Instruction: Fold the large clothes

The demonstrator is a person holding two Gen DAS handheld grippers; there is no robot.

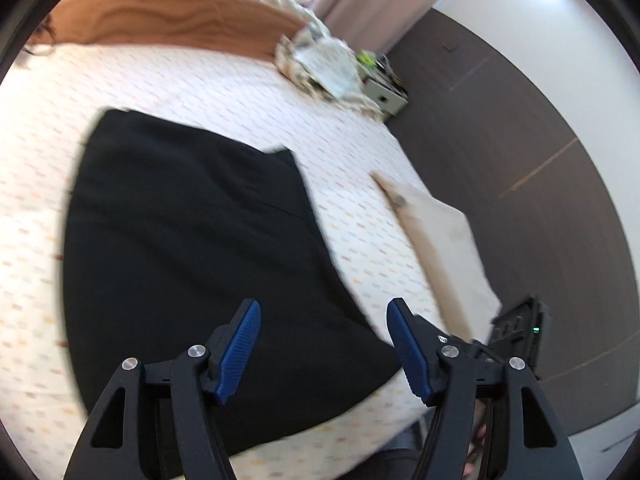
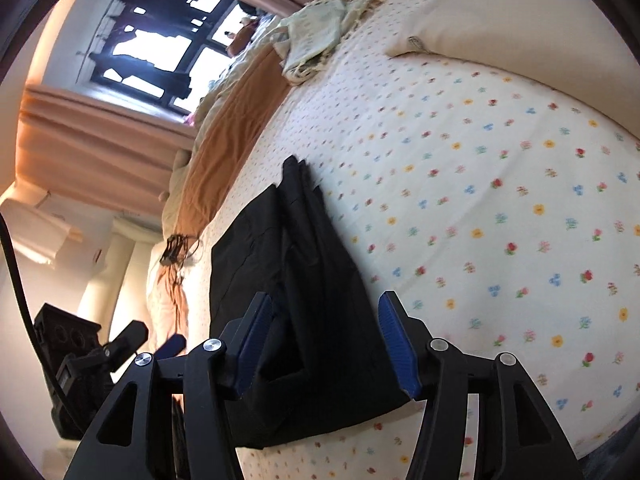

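Two hand-held grippers, left (image 1: 324, 344) and right (image 2: 320, 344), both released, above black garment (image 1: 192, 248) on bed (image 1: 200, 88)

Flowered bed (image 2: 500, 184), black garment (image 1: 192, 248) (folded), cream pillow (image 2: 520, 28)

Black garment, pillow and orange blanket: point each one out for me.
black garment (image 1: 192, 220): left wrist view, middle of the flat dark cloth.
pillow (image 2: 520, 20): right wrist view, broad cream face.
orange blanket (image 1: 168, 20): left wrist view, middle of the folded band.
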